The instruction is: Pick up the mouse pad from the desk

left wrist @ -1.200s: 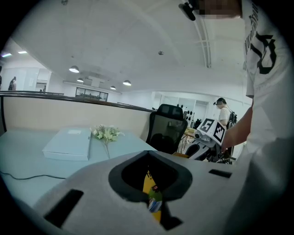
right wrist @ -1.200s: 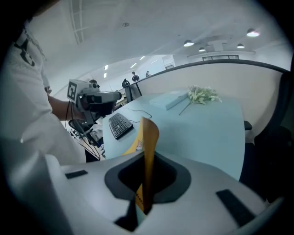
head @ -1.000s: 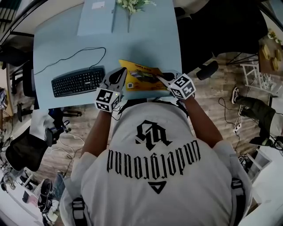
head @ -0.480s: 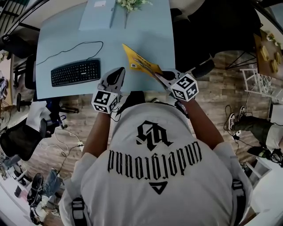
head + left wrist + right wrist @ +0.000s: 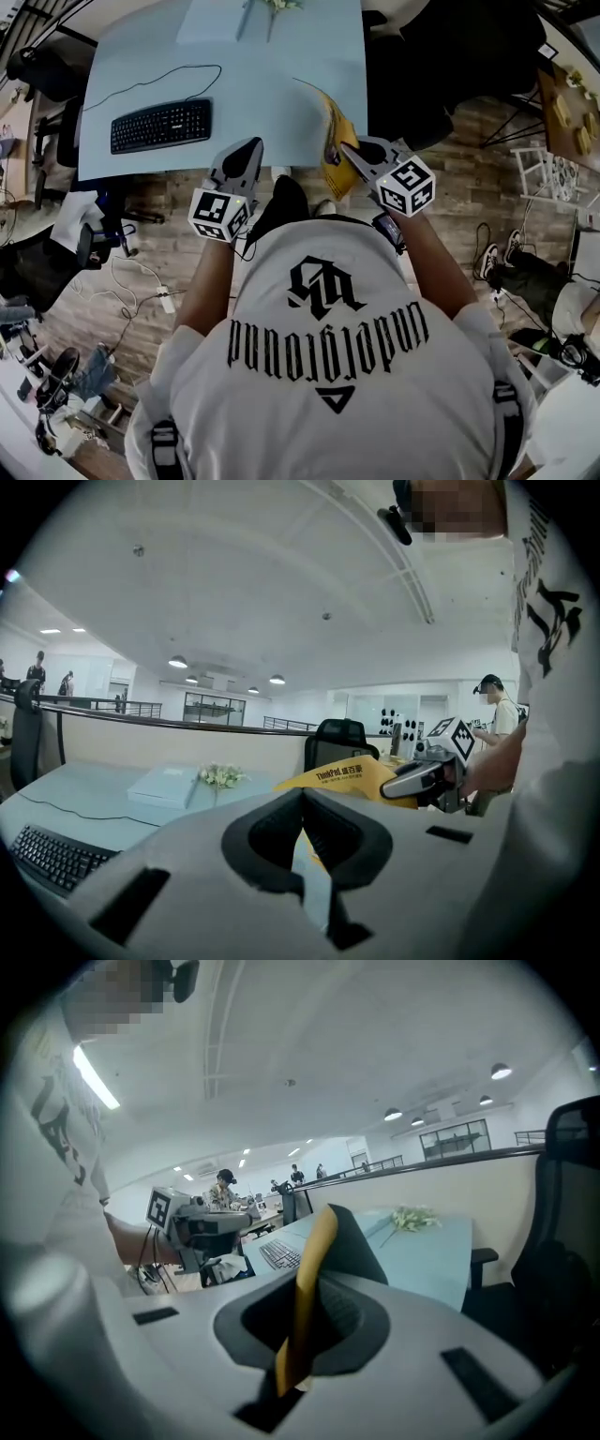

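The mouse pad (image 5: pixel 331 134), yellow on top and black underneath, hangs nearly on edge over the front right edge of the light blue desk (image 5: pixel 281 84). My right gripper (image 5: pixel 347 152) is shut on its near edge. In the right gripper view the pad (image 5: pixel 312 1279) stands upright between the jaws of my right gripper (image 5: pixel 296 1340). My left gripper (image 5: pixel 249 148) is to the pad's left, shut and holding nothing. In the left gripper view my left gripper (image 5: pixel 302 799) shows its jaws together, with the pad (image 5: pixel 352 774) beyond them.
A black keyboard (image 5: pixel 161 125) with its cable lies on the desk's left part. A flat pale box (image 5: pixel 211 19) and a sprig of flowers (image 5: pixel 281 5) sit at the far edge. A black office chair (image 5: pixel 412 84) stands right of the desk. Cables lie on the wooden floor (image 5: pixel 141 291).
Both grippers have drawn back from the desk and risen. The mouse pad has come off the desk top and swung from flat to nearly on edge in the right gripper.
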Tool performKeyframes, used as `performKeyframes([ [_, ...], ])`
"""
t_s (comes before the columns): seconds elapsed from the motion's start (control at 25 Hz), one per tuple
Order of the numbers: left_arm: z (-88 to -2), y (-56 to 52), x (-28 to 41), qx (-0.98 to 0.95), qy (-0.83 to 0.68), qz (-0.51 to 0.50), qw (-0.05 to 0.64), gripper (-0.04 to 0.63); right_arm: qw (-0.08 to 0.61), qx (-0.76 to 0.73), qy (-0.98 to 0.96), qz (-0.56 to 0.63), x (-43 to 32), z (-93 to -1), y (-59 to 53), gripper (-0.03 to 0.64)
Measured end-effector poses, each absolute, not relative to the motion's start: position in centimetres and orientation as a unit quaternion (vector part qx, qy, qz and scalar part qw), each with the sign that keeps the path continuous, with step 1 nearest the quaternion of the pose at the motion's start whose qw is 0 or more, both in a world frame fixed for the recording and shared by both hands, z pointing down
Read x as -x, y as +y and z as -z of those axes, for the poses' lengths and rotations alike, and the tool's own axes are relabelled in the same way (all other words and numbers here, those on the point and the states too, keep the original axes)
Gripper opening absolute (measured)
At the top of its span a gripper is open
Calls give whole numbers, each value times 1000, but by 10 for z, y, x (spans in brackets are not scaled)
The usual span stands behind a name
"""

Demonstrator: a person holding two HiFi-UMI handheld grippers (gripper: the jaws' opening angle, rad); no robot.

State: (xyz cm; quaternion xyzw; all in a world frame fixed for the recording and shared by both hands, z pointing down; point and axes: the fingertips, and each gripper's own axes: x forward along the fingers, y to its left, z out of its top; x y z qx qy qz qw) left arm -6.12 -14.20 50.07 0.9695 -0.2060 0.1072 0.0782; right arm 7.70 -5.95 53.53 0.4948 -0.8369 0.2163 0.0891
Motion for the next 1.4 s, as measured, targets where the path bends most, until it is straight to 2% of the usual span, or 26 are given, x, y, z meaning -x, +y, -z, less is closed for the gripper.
performKeyframes([
  [0.72, -446, -113, 112, -979, -178, -94, 25, 8, 82, -530, -826, -174, -33, -484, -15, 25],
  [1.4, -418, -85, 231, -990, -126, -68, -8, 8, 54, -583, -800, -135, 85, -452, 10, 25],
])
